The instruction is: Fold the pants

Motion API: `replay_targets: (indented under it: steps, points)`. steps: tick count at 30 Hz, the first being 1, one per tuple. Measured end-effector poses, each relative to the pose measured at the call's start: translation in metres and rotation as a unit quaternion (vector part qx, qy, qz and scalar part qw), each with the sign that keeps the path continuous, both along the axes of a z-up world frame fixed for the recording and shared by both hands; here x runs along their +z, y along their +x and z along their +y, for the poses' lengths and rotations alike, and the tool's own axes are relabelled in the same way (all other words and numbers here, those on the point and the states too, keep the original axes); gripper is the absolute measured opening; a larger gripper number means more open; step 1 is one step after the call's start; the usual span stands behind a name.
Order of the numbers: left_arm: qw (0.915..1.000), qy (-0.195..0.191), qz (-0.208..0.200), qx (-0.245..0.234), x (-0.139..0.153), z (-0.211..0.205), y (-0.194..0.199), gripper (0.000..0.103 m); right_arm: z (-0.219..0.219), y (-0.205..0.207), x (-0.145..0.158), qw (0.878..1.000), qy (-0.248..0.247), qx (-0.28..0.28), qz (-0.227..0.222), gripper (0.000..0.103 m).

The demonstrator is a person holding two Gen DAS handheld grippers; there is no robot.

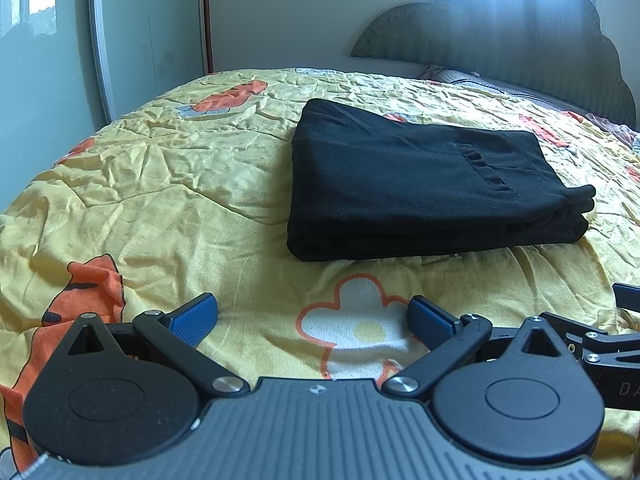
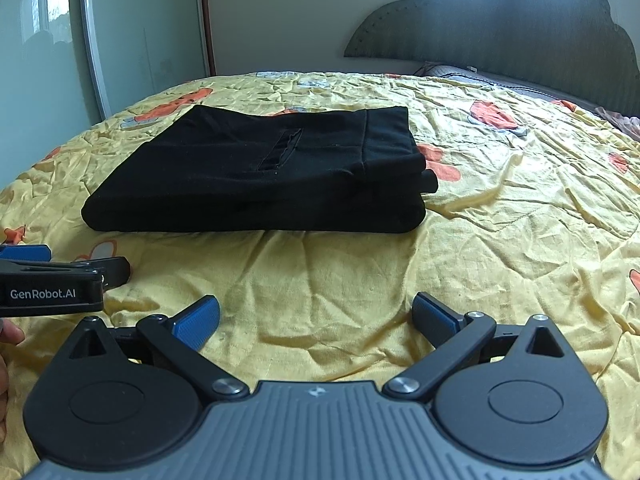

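Your left gripper (image 1: 313, 317) and right gripper (image 2: 316, 317) are both wide apart, holding nothing, near the folded black pants (image 1: 404, 184).

The black pants (image 1: 420, 184) are folded into a compact rectangular stack of several layers. The stack lies flat on the yellow patterned bedspread (image 1: 180, 168). A slit pocket opening faces upward on the top layer. The layered edges show on the right side.

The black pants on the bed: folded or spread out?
Folded. The black pants lie as a compact rectangle, stacked layers showing at one end, on the yellow bedspread.
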State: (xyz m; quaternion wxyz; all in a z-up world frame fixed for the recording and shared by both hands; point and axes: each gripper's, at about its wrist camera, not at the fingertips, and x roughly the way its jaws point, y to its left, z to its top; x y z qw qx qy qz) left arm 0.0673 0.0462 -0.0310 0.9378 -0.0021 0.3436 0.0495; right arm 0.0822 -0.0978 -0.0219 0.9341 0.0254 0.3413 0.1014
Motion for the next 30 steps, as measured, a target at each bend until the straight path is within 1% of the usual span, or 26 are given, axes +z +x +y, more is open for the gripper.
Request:
replay_targets:
  steps: [30]
  points:
    - [1.0000, 0.003, -0.003, 0.000, -0.0003, -0.0002, -0.0013, 0.103, 0.0017, -0.0011, -0.0001, 1.000, -0.004, -0.001, 0.000, 0.103]
